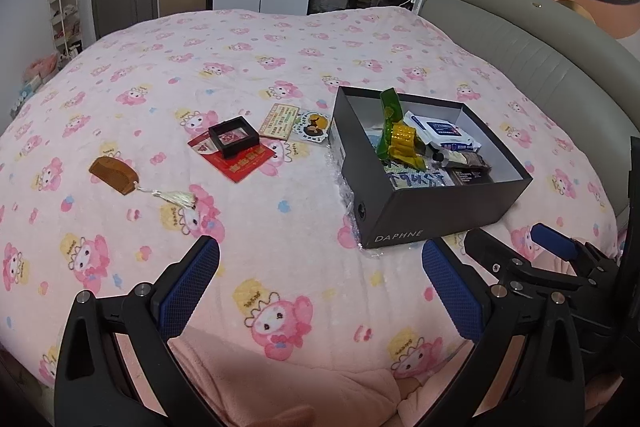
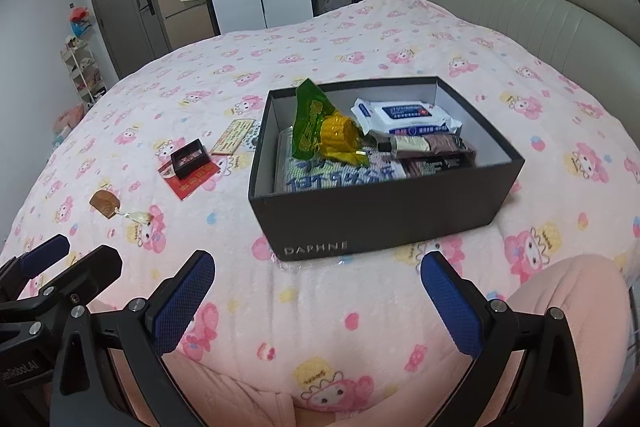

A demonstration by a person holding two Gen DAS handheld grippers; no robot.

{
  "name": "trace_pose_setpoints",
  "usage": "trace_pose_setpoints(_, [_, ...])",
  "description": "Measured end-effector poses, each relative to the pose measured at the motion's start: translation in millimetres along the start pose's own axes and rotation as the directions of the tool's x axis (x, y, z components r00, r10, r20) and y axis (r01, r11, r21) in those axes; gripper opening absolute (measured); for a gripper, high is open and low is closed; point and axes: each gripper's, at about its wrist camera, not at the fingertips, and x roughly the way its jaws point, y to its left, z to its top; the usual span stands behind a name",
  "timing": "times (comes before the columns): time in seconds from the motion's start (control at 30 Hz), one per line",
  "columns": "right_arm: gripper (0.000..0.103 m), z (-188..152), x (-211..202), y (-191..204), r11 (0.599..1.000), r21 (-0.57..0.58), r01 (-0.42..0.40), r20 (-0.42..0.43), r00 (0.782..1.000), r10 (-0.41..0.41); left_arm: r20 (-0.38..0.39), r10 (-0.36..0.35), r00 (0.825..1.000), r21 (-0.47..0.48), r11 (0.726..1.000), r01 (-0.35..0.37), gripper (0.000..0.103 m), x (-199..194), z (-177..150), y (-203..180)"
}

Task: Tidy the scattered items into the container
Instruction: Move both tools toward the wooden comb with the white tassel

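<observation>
A black shoebox (image 1: 448, 215) (image 2: 360, 223) sits on the pink bed and holds a green-and-yellow snack bag (image 2: 320, 127), a wet-wipes pack (image 2: 404, 115), a tube and other items. Left of it lie a small black frame (image 1: 233, 135) (image 2: 188, 158) on a red packet (image 1: 236, 163), a yellow card (image 1: 279, 121) (image 2: 234, 136), a round sticker (image 1: 314, 127) and a wooden comb (image 1: 114, 169) (image 2: 105, 204) with a tassel. My left gripper (image 1: 320, 283) is open over bare blanket near the front edge. My right gripper (image 2: 318, 291) is open just in front of the box.
The bed is covered by a pink cartoon-print blanket (image 1: 240, 67). A grey padded headboard (image 1: 520, 43) runs along the right. Wardrobes, a door and a shelf rack (image 1: 64, 19) stand beyond the bed's far side. A pink sleeve (image 2: 568, 307) shows at lower right.
</observation>
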Motion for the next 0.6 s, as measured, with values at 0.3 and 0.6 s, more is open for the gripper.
trace_pose_setpoints(0.3, [0.103, 62.3, 7.3, 27.8, 0.989, -0.119, -0.083, 0.009, 0.996, 0.084, -0.002, -0.032, 0.999, -0.095, 0.995, 0.031, 0.102, -1.7, 44.2, 30.0])
trace_pose_setpoints(0.6, [0.103, 84.3, 49.5, 114.4, 0.937, -0.231, -0.261, -0.076, 0.965, 0.25, -0.049, 0.062, 0.997, -0.313, 0.947, -0.074, 0.1, 9.7, 44.9, 134.0])
